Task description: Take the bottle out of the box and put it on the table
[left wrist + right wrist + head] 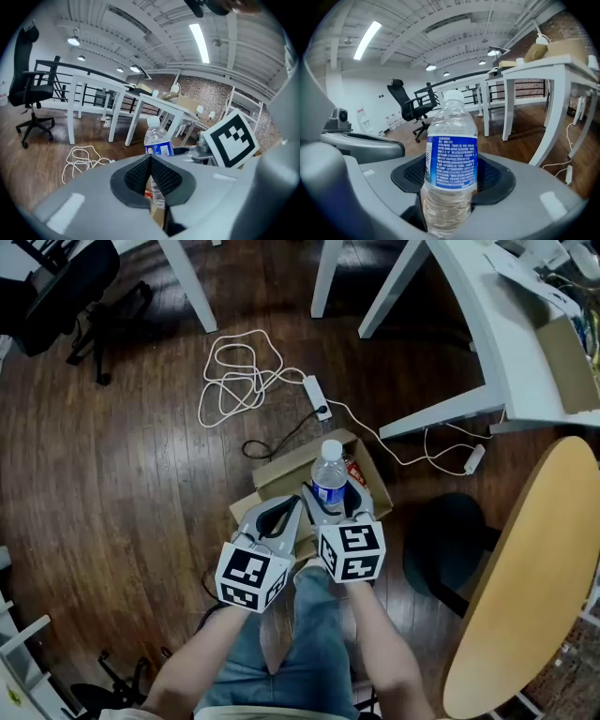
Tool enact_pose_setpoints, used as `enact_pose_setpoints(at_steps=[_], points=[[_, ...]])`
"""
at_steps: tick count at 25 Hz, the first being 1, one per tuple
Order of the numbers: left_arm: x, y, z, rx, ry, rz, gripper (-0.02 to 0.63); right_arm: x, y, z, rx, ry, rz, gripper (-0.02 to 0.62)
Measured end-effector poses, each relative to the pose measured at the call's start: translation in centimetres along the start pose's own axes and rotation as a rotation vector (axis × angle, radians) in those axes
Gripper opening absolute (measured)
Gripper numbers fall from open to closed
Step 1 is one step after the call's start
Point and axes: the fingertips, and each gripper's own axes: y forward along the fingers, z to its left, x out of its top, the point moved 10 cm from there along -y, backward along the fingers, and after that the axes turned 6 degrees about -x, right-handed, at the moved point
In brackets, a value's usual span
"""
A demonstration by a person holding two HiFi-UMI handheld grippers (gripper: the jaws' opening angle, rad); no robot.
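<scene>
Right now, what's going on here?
A person works a pair of tongs in each hand. The right tongs are shut on a water bottle, upright over the open cardboard box on the floor. The left tongs are shut and empty beside it. The bottle is not yet on the round wooden table.

Grey left gripper (292,505), right gripper (333,495), blue jeans (309,634)

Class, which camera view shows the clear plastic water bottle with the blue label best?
The right gripper view: the clear plastic water bottle with a blue label stands upright and large between the jaws, with its label sharp. The head view shows it small, from above. The left gripper view shows mostly its upper part.
</scene>
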Motion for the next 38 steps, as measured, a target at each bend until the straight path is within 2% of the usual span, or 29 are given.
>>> enact_pose_setpoints(at_steps=[5,8,15,19,27,38], points=[[6.6,-2.8,-2.2,-0.012,0.079,-0.100,-0.005,6.6,-5.6,1.7,-0.030,-0.027,-0.129,0.284],[9.9,-5.1,-4.1,-0.027,0.098,-0.152,-0.005,9.9,-9.7,2.7,-0.045,-0.035,-0.200,0.284],[15.8,-10.8,-8.0,-0.089,0.159,-0.255,-0.005,15.5,-18.2,6.0,-0.100,-0.029,-0.352,0.285],[19.0,-14.1,-10.6,-0.146,0.225,-0.321,-0.004,18.1,-22.6,7.9,-0.143,-0.047,-0.424,0.285],[21.2,-18.5,-13.4,-0.226,0.277,-0.411,-0.005,20.0,-28.3,10.9,-0.233,-0.090,-0.548,0.287],[22.3,-21.5,-15.0,-0.363,0.305,-0.454,-0.005,19.8,-32.8,13.4,-0.361,-0.072,-0.672,0.287]])
